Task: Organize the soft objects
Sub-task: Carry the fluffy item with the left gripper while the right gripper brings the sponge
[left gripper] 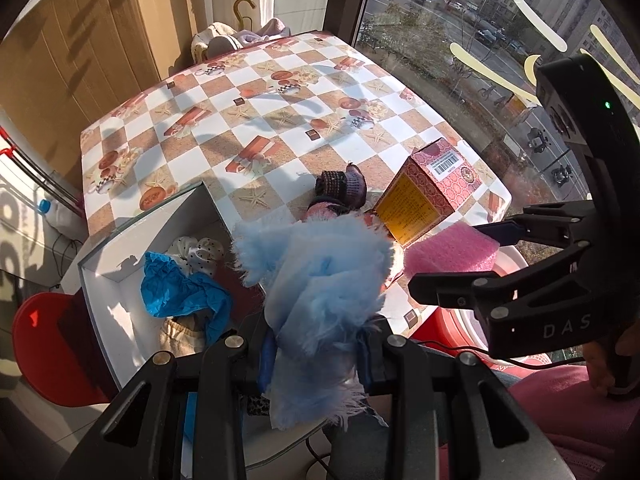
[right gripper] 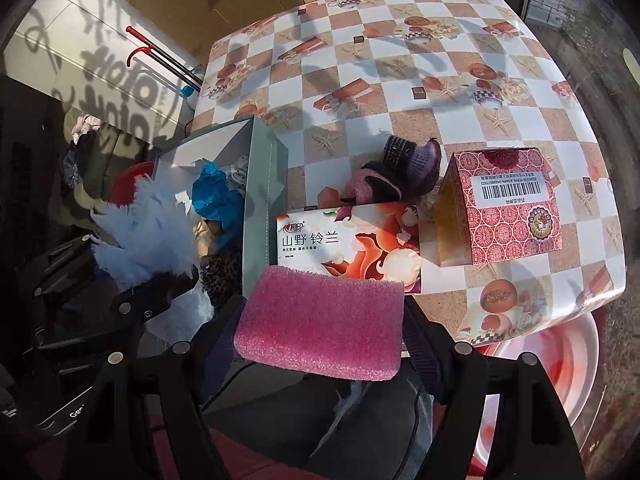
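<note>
My left gripper (left gripper: pixel 320 354) is shut on a fluffy light-blue cloth (left gripper: pixel 320 280), held just right of the open grey box (left gripper: pixel 132 264); the cloth also shows in the right wrist view (right gripper: pixel 148 236). The box (right gripper: pixel 264 184) holds a blue cloth (left gripper: pixel 180 288), a white dotted piece (left gripper: pixel 200 250) and a beige piece (left gripper: pixel 180 334). My right gripper (right gripper: pixel 320 344) is shut on a pink foam sponge (right gripper: pixel 324 324), near the table's front edge; the sponge also shows in the left wrist view (left gripper: pixel 452 250). Purple-pink knitted socks (right gripper: pixel 400 174) lie on the checkered table (right gripper: pixel 400 80).
A red patterned carton (right gripper: pixel 508 208) stands right of the socks. A flat tissue pack (right gripper: pixel 348 240) lies in front of them. A red stool (left gripper: pixel 40 340) is left of the box. A pink-white basin (right gripper: pixel 540 380) sits below the table's front right corner. A window is at the right.
</note>
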A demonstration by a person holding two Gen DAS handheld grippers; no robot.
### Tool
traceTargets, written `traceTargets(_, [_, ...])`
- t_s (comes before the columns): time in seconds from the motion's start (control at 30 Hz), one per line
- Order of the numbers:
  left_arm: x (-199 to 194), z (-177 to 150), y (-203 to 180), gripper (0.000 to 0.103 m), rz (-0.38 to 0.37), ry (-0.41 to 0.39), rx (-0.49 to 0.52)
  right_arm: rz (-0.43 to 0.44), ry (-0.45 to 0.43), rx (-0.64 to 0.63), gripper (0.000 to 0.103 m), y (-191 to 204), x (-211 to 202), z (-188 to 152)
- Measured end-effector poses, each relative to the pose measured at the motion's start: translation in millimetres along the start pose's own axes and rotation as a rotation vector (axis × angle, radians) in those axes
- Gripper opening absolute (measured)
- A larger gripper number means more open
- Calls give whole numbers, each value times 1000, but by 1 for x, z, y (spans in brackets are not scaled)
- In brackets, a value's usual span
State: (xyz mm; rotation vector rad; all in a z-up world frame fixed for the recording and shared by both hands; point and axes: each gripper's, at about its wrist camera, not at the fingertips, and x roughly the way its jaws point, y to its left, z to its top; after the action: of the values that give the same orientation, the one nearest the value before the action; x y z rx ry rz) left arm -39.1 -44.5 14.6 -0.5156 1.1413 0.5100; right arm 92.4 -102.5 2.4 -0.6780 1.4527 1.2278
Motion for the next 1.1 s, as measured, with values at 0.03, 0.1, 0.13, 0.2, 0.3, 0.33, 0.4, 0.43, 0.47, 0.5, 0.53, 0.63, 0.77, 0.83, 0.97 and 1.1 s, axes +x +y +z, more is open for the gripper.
traceTargets(0.03, [1,-1,2,35,1,0,-10,-3,2,-6,77,1,0,1])
traceTargets(0.1, [1,-2,6,35,4,-3,-32,-7,9,-18,77,4,1,3])
traceTargets(0.13, [1,-3,7,35,6,-4,-43,-9,12,-25,77,5,2,4])
traceTargets(0.2, [2,-4,12,35,14,-6,-67,-13,17,-42,77,9,2,7])
traceTargets(0.3, [3,-6,20,35,33,-3,-106,-14,17,-71,77,16,1,12])
traceTargets(0.33, [3,-7,23,35,38,-4,-119,-13,19,-80,77,18,2,13])
traceTargets(0.4, [3,-10,30,35,50,-5,-151,-14,29,-99,77,23,4,16])
traceTargets(0.43, [3,-11,34,35,54,-5,-167,-13,34,-109,77,26,6,18])
traceTargets(0.47, [3,-13,38,35,59,-5,-184,-12,40,-121,77,29,7,20])
traceTargets(0.5, [3,-15,42,35,66,-4,-202,-12,45,-133,77,32,9,21])
traceTargets(0.53, [4,-16,46,35,72,-3,-217,-12,51,-148,77,36,11,23])
traceTargets(0.63, [4,-22,57,35,98,-1,-267,-13,65,-197,77,50,15,27])
traceTargets(0.77, [4,-29,73,35,135,4,-333,-17,80,-257,77,66,21,33])
traceTargets(0.83, [4,-34,80,35,150,8,-361,-22,87,-278,77,73,23,36])
traceTargets(0.97, [7,-43,93,35,170,19,-420,-31,100,-316,77,84,29,44])
traceTargets(1.1, [10,-50,102,35,182,27,-464,-34,112,-359,77,98,34,51])
